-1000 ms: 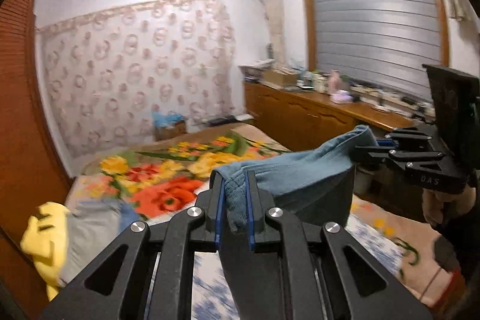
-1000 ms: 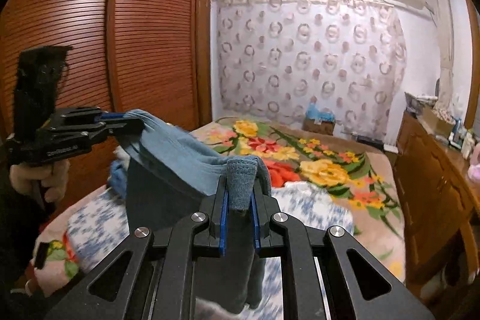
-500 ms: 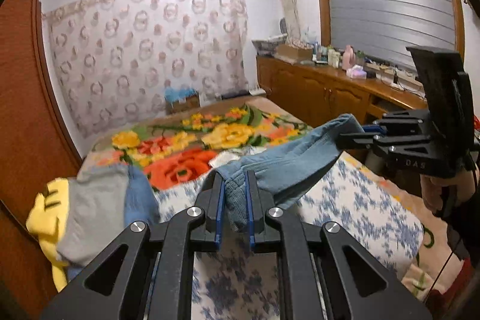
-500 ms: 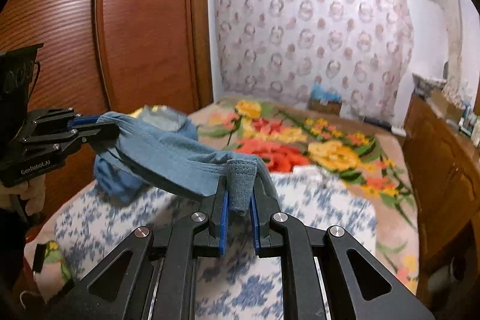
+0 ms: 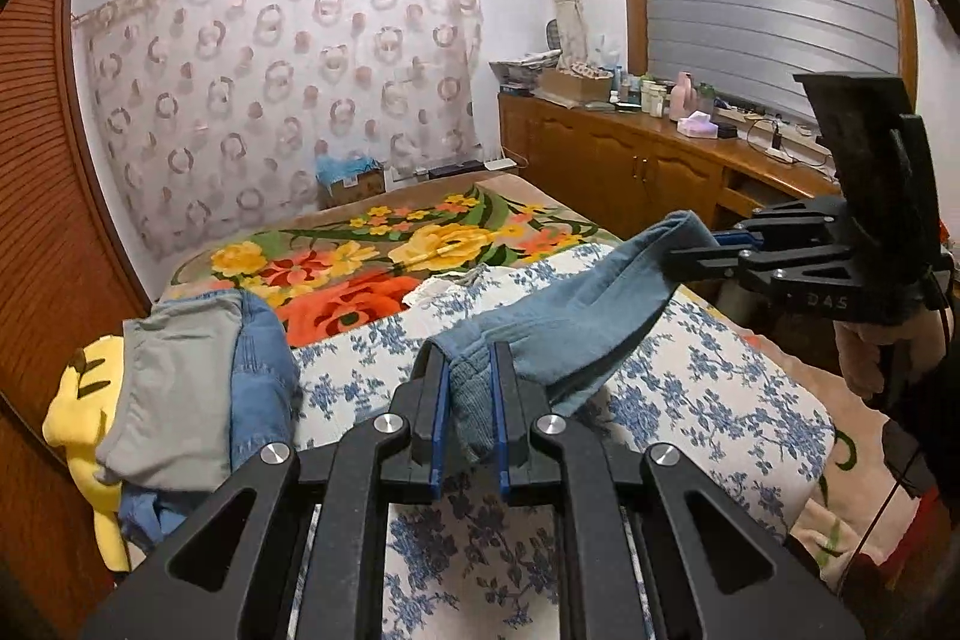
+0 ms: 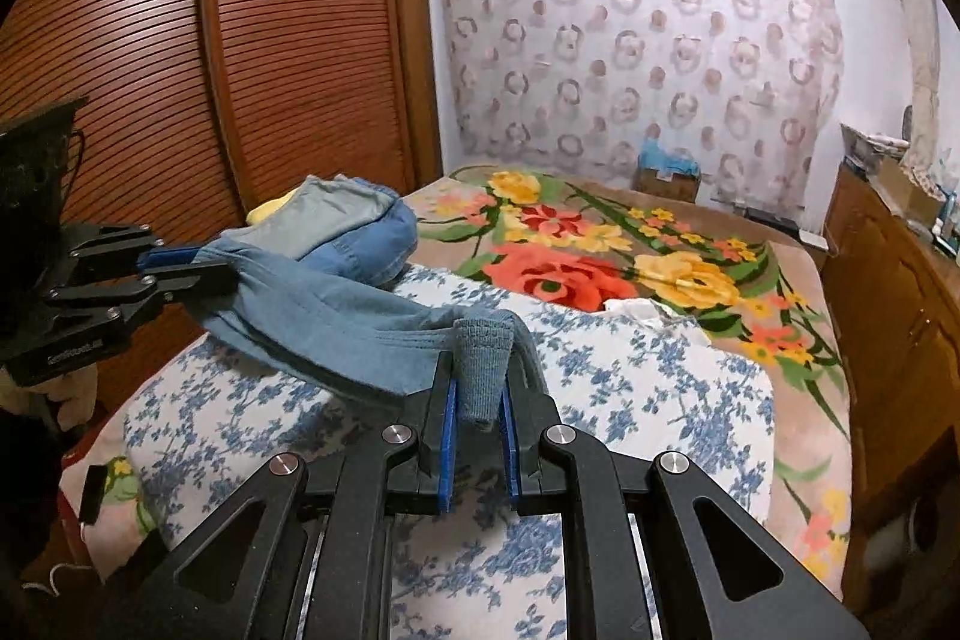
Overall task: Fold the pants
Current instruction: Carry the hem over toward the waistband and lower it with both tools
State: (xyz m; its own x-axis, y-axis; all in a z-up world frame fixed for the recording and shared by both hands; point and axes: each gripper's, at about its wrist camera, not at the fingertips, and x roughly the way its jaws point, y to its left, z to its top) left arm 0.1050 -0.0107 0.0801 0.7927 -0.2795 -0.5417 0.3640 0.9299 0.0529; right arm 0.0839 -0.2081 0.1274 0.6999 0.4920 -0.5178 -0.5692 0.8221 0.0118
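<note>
Both grippers are clamped down tight here. The left gripper (image 5: 470, 400) has its blue-padded jaws nearly together on a ribbed edge of the soft blue-grey knit pants (image 5: 570, 316), and the right gripper (image 6: 480, 400) is pinching another ribbed bit of the same fabric (image 6: 336, 322) in just the same way.

The pants are strung between the two sets of tongs like a slack band, sagging in the middle down to the white quilt with the blue flower print (image 5: 708, 388) that lies right in front of and under both grippers. Whether the low part actually rests on the quilt, hard to say for sure.

From the left wrist view, the other gripper shows off to the right with a hand (image 5: 876, 346) on its handle. From the right wrist view, the left one sits off to the left at about the same height.

Just left of the left gripper is a heap of folded denim and grey clothes (image 5: 198, 358) on top of a yellow plush toy (image 5: 78, 388). Beyond the tongs, further up the bed, there's a fuzzy blanket with big orange and yellow flowers (image 6: 600, 256).
</note>
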